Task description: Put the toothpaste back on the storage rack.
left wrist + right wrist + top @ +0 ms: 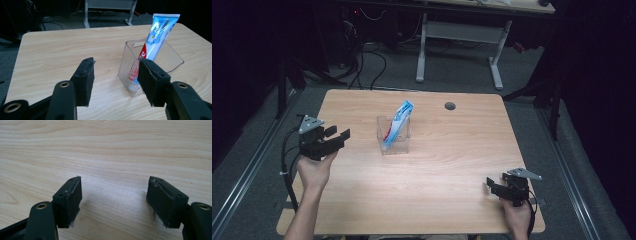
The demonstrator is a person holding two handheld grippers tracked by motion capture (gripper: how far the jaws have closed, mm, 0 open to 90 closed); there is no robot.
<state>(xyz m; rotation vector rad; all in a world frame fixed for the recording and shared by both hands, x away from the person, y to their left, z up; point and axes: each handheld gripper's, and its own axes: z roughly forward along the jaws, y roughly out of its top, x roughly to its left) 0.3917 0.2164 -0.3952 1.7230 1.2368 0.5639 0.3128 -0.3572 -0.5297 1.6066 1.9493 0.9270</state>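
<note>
A blue, white and red toothpaste tube (397,123) stands tilted inside a clear plastic holder (394,136) near the middle of the wooden table (452,150). My left gripper (337,134) hovers left of the holder, open, with nothing between its jaws. In the left gripper view the holder (150,67) and the tube (155,40) sit just beyond the left gripper (116,80), toward its right jaw. My right gripper (493,185) rests low at the table's front right corner, open and empty; the right gripper view has the gripper (113,200) over bare wood.
A round cable hole (450,106) lies at the table's far right. Beyond the table stands a white-legged desk (462,35) with cables (367,60) on the dark floor. Metal rails (247,170) run along the left and right sides.
</note>
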